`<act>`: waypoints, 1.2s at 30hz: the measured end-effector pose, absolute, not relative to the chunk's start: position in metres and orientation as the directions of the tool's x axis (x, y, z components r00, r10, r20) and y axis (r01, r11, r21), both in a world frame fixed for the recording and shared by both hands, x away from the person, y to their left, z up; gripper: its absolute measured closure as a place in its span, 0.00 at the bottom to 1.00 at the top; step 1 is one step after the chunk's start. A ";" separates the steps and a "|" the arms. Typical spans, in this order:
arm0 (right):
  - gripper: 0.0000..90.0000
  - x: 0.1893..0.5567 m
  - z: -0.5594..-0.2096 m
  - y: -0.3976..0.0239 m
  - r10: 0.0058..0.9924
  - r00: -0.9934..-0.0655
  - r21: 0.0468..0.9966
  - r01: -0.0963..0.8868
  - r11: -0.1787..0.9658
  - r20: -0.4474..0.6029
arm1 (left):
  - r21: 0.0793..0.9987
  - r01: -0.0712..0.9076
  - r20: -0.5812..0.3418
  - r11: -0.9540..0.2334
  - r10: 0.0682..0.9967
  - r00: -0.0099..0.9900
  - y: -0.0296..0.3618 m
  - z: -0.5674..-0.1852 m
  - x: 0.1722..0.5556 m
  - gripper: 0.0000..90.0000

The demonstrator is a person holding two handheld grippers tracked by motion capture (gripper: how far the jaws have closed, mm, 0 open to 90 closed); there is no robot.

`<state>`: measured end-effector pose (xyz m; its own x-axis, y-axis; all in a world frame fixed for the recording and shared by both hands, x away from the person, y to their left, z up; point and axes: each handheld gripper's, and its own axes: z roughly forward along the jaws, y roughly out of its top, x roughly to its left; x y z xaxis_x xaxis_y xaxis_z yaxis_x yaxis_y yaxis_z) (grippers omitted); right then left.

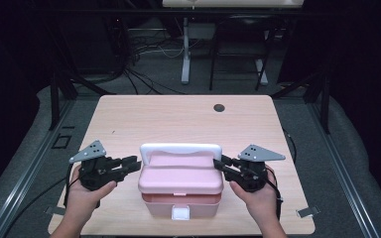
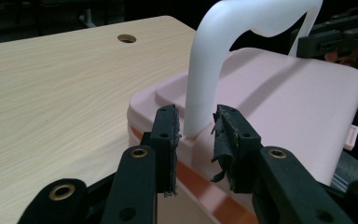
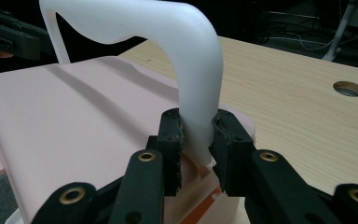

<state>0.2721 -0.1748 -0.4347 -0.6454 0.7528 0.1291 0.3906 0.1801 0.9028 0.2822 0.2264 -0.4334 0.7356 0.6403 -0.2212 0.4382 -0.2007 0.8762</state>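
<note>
Both grippers at the lunch box handle

Your right gripper [image 3: 196,135] clamps the white handle [image 3: 186,51] at 3 o'clock, steadying the pink lunch box [image 1: 181,181]; your left gripper [image 2: 196,133] straddles the 9 o'clock leg, jaws slack.

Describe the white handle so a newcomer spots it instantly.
Start at the wooden table, then the pink box near its front edge between the two hands. The white handle arches over the lid from side to side, the only tall white hoop, unlike the small white latch in front.
</note>
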 end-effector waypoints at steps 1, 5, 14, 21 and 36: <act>0.82 0.272 -0.435 -0.175 0.753 -0.646 0.905 0.387 0.179 0.127 | 0.875 0.441 -0.223 -0.198 0.643 0.732 0.229 -0.434 0.280 0.77; 0.82 0.272 -0.434 -0.175 0.753 -0.646 0.904 0.389 0.178 0.130 | 0.870 0.449 -0.221 -0.204 0.652 0.725 0.237 -0.441 0.272 0.77; 0.82 0.271 -0.434 -0.175 0.753 -0.646 0.903 0.389 0.182 0.127 | 0.861 0.461 -0.223 -0.217 0.652 0.724 0.241 -0.455 0.260 0.77; 0.82 0.271 -0.434 -0.174 0.753 -0.646 0.905 0.386 0.181 0.125 | 0.854 0.459 -0.213 -0.246 0.641 0.738 0.237 -0.461 0.253 0.77; 0.82 0.271 -0.435 -0.174 0.755 -0.644 0.902 0.390 0.184 0.124 | 0.849 0.441 -0.187 -0.289 0.617 0.764 0.224 -0.469 0.245 0.77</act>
<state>0.2706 -0.1742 -0.4355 -0.6437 0.7552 0.1242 0.3903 0.1843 0.9020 0.2450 0.2237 -0.4687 0.7644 0.6170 -0.1870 0.4413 -0.2893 0.8494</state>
